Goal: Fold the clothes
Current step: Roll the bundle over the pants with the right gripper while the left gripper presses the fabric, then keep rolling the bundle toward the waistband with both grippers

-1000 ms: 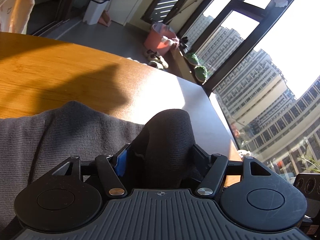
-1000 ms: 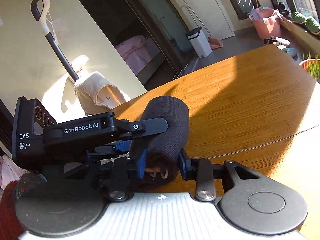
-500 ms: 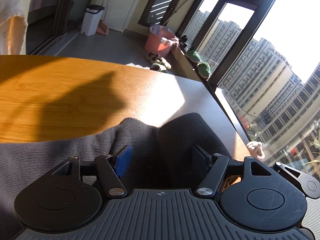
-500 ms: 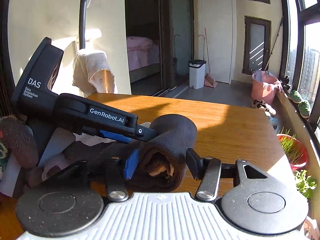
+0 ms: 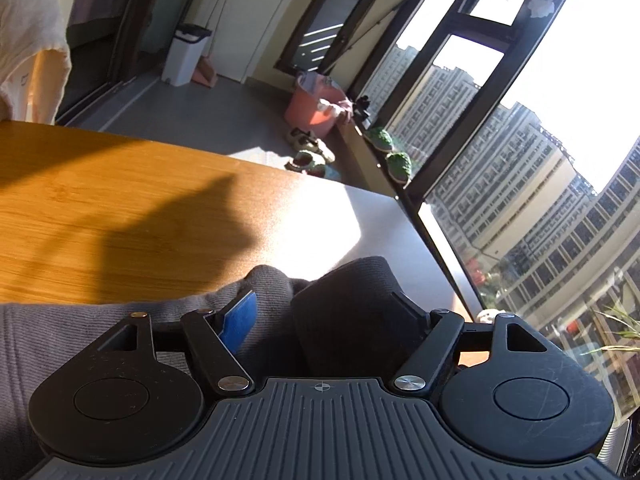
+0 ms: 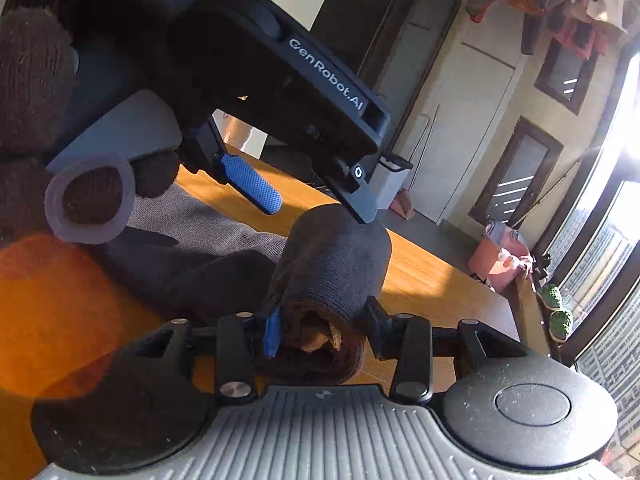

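A dark grey knit garment (image 5: 80, 332) lies on the wooden table (image 5: 100, 200), one end rolled into a thick bundle (image 6: 332, 264). My right gripper (image 6: 323, 316) is closing on that bundle, and both pads press its sides. My left gripper (image 5: 322, 300) is opening around the far end of the roll (image 5: 348, 292). Its dark finger rests against the roll. In the right wrist view the left gripper (image 6: 320, 210) hangs above the bundle, its blue pad (image 6: 248, 188) free in the air and the other fingertip touching the roll's top.
The table edge (image 5: 400, 208) runs beside a tall window. On the floor beyond stand a pink bucket (image 5: 312, 108), a white bin (image 5: 186, 56) and shoes. A cream cloth (image 5: 28, 40) hangs at the left. A person's brown fuzzy sleeve (image 6: 36, 80) fills the right view's upper left.
The left jaws have spread wider and the blue pad has come off the roll. The right gripper loosened, rolled sharply and moved sideways, then closed on the bundle again.
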Available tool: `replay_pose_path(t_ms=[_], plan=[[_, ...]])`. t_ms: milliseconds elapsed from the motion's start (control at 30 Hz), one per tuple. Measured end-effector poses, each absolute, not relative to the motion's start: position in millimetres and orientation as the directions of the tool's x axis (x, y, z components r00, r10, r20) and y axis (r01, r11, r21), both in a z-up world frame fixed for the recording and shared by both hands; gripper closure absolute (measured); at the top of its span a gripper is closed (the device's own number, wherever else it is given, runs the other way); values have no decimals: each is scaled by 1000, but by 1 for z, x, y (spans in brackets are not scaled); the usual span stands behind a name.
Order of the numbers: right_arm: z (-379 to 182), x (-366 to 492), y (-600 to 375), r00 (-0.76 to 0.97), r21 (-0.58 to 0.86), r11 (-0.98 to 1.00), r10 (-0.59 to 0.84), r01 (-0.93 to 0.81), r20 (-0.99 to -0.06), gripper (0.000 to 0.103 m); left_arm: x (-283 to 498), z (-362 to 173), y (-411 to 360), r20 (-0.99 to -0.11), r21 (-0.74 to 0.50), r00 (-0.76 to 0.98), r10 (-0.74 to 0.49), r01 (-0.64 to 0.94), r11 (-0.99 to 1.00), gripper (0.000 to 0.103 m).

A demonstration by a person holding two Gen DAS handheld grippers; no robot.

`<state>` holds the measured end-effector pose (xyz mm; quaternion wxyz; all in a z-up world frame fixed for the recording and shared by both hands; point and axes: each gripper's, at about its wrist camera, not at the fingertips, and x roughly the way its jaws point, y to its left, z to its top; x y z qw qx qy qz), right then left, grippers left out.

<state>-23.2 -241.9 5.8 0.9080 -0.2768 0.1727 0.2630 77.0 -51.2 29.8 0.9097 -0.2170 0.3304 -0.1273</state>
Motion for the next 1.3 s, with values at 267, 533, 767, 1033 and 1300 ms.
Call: replay_pose_path(t_ms=[267,533,767,1033,1300], plan=[[22,-4,-289,671,32,771,573,-636,-471,36,79,19,-66,-600,-355,748,-284,70,932,21],[-16,48,-335,566,603,683,711,-413,-418,19,74,14,-54,-597,-378,749,-287,53,924,20],[2,34,-303,585,367,763,645,-532,-491,46,70,15,-52,-599,-378,752,-275,37,925,18],[10,-13,-223,720,-176,755,488,-632,-493,44,54,40,-36,-548,-379,798,-251,31,925,18],[21,8,-267,606,208,741,651,-639,-457,19,53,14,-14,-586,-382,772,-248,7,924,15]])
